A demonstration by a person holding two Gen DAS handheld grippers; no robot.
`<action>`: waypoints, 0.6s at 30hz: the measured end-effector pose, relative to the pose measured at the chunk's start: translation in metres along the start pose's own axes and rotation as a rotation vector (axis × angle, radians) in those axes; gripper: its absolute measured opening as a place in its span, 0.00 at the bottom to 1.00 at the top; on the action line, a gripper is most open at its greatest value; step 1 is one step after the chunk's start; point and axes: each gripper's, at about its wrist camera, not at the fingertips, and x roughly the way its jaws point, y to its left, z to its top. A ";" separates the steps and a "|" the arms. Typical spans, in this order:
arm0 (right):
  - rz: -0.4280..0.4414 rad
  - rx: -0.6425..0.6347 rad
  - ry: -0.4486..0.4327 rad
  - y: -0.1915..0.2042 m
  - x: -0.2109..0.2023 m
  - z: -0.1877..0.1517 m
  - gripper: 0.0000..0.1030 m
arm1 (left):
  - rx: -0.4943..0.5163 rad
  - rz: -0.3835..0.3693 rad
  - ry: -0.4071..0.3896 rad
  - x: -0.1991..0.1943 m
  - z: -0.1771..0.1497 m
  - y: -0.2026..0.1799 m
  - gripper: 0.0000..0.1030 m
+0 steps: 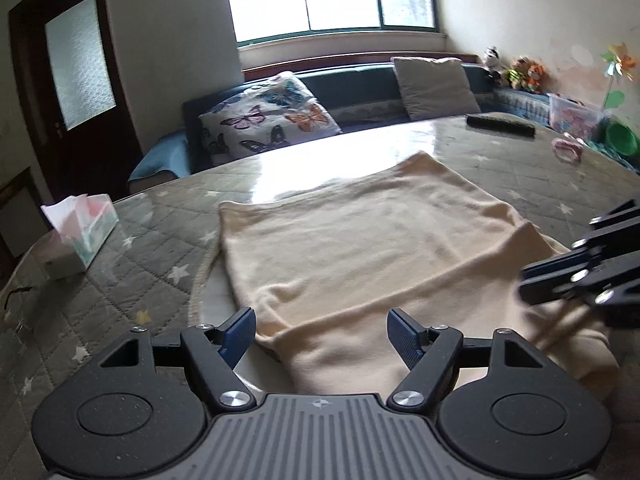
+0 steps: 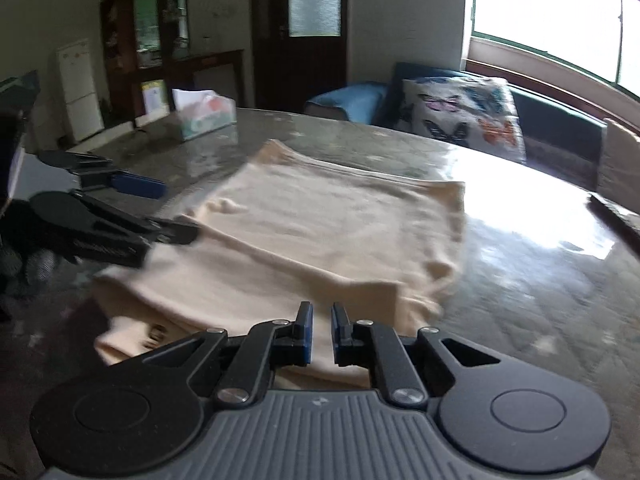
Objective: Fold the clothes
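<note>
The left gripper [image 1: 322, 330] hangs with jaws spread wide, clasping nothing, over the near edge of the cream garment [image 1: 360, 240]. The right gripper [image 2: 322, 328], at its three o'clock, is nearly clenched; whether it pinches fabric I cannot tell. The garment lies partly folded on the glass-topped table [image 1: 520, 152], tissue box [image 1: 80, 236] at ten o'clock. Next, probably, the left closes on that edge for another fold.

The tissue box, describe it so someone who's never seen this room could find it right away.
Start at the big table with its grey star-print quilted cover. The tissue box stands near the table's edge, on the side toward the dark wooden door, clear of the cream garment. A white tissue sticks out of its top.
</note>
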 end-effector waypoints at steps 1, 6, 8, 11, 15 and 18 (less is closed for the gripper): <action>0.016 -0.004 0.008 0.004 0.004 0.000 0.09 | 0.014 -0.002 0.001 0.000 -0.001 -0.003 0.73; 0.038 -0.021 0.042 0.014 0.006 -0.008 0.11 | 0.054 -0.013 0.000 -0.003 -0.006 -0.011 0.73; 0.043 -0.013 0.035 0.010 -0.001 -0.009 0.13 | 0.053 -0.020 -0.009 -0.005 -0.006 -0.012 0.73; -0.006 0.046 0.013 -0.004 -0.012 -0.008 0.20 | 0.050 -0.030 -0.021 -0.009 -0.005 -0.013 0.73; -0.070 0.126 0.002 -0.025 -0.023 -0.014 0.20 | 0.060 -0.040 -0.035 -0.015 -0.004 -0.017 0.73; -0.103 0.151 0.008 -0.034 -0.028 -0.020 0.20 | 0.055 -0.042 -0.037 -0.015 -0.002 -0.017 0.73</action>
